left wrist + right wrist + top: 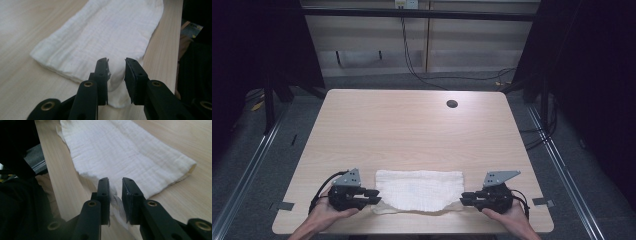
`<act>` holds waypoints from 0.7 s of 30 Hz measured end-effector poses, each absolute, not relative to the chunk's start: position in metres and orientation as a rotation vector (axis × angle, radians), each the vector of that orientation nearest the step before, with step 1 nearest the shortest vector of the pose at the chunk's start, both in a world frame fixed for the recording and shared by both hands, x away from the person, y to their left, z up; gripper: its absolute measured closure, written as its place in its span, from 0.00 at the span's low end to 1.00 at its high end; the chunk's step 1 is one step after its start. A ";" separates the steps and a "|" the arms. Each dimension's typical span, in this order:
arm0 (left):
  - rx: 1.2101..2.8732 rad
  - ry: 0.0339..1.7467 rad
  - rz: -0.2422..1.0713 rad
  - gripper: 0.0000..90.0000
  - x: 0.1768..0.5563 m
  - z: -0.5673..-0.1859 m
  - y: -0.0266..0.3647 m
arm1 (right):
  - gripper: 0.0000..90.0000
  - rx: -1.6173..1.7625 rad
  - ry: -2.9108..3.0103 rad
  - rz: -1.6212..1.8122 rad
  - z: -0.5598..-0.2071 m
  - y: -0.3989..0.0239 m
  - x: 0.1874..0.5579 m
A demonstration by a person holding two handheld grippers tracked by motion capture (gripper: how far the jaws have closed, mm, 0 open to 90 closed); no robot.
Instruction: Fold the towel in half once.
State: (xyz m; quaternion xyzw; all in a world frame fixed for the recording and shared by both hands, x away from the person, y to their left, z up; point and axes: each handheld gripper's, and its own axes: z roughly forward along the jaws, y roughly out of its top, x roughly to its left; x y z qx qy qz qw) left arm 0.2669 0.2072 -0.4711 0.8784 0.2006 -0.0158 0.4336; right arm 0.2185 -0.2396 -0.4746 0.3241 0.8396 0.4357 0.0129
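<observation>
A white folded cloth [419, 189] lies flat near the table's front edge, midway between my two grippers. My left gripper [376, 196] is at the cloth's near left corner. In the left gripper view that gripper [116, 61] has its jaws drawn close, with a raised bump of cloth [105, 32] pinched between them. My right gripper [463, 199] is at the near right corner. In the right gripper view this gripper [115, 180] holds a crumpled bit of the cloth [125, 150] between nearly closed jaws. A hand holds each gripper from below.
The light wooden table [412, 130] has a round cable hole [452, 103] at the back right. Grey tape marks sit at its front corners [286, 205] [543, 202]. The table's front edge runs just behind both grippers. Cables lie on the floor beyond the table.
</observation>
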 end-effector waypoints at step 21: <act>2.288 0.572 -0.036 0.81 0.283 -0.494 0.188 | 0.62 1.163 2.475 1.188 -0.485 -0.239 0.283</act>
